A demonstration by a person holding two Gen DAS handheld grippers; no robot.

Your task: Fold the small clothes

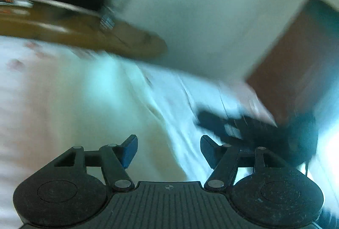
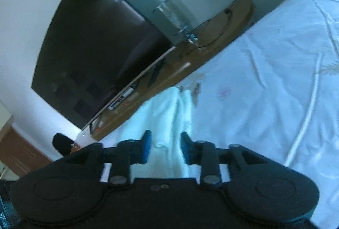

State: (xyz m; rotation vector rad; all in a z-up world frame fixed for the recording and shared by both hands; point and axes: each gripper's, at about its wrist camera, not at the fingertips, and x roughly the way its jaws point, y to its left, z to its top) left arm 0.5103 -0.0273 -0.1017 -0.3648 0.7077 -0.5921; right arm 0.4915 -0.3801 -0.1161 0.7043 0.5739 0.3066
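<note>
A small pale garment [image 2: 163, 110] lies on the white bedsheet [image 2: 264, 80], just ahead of my right gripper [image 2: 165, 149], which is open and empty with the cloth showing between its blue pads. In the blurred left wrist view my left gripper [image 1: 168, 151] is open and empty above pale cloth [image 1: 148, 102] on the bed. The right gripper's dark body [image 1: 254, 129] shows there at the right, over the cloth.
A wooden shelf [image 2: 211, 38] runs along the bed's far side against a white wall, with a dark TV [image 2: 95, 49], a clear glass box [image 2: 171, 17] and cables on it. The shelf [image 1: 84, 30] also shows in the left wrist view. A brown door [image 1: 296, 64] stands at the right.
</note>
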